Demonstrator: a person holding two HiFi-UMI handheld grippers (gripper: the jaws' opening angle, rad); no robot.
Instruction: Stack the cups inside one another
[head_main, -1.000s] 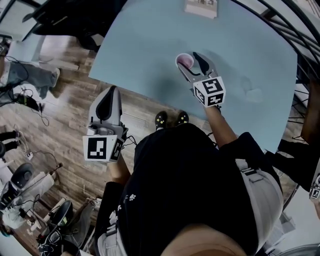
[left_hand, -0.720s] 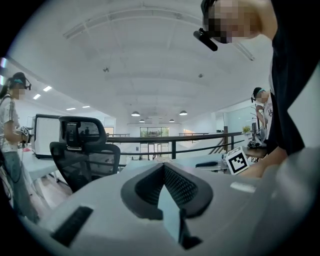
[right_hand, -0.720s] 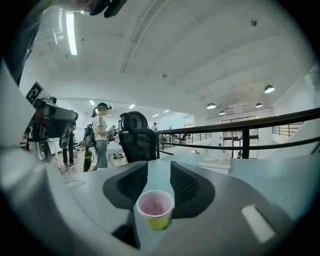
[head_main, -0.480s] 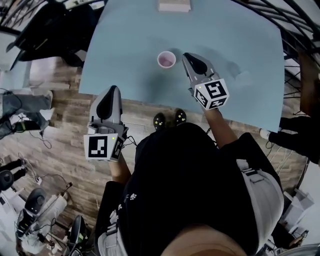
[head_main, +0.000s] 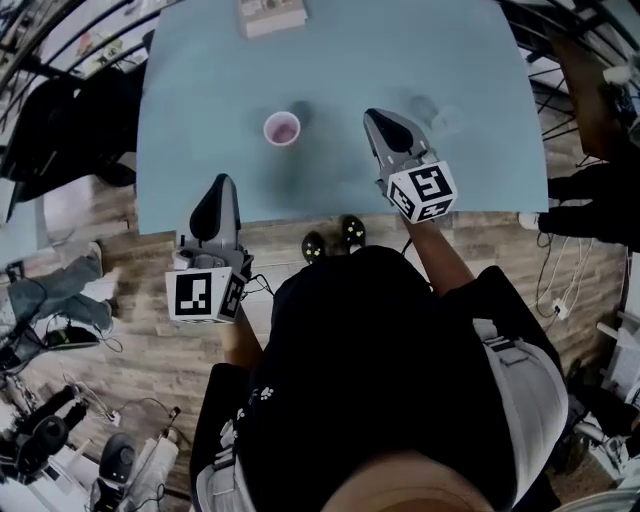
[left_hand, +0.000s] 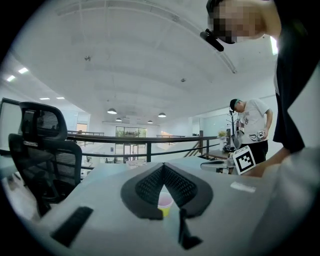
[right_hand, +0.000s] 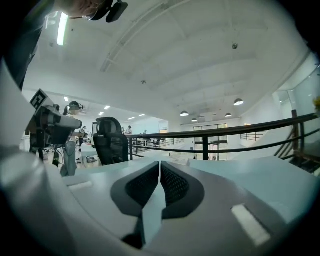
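Observation:
A small cup (head_main: 282, 128), pink inside and with a yellow wall (left_hand: 165, 204), stands alone on the light blue table (head_main: 200, 90). My right gripper (head_main: 378, 117) hovers over the table to the cup's right, apart from it. Its jaws are shut with nothing between them (right_hand: 160, 165). My left gripper (head_main: 221, 183) is at the table's near edge, short of the cup. Its tips (left_hand: 162, 170) meet, and the far-off cup shows through the gap below them. Whether other cups sit inside the cup cannot be made out.
A small flat box (head_main: 272, 16) lies at the table's far edge. A black office chair (left_hand: 45, 150) stands to the left, and a railing (left_hand: 145, 140) runs behind the table. A person (left_hand: 252, 125) stands at the right. Cables (head_main: 70, 340) lie on the wooden floor.
My right gripper, open around the cup a second ago, has let it go, shut and drawn away to the right. The cup stays on the table. My left gripper has come up to the table edge.

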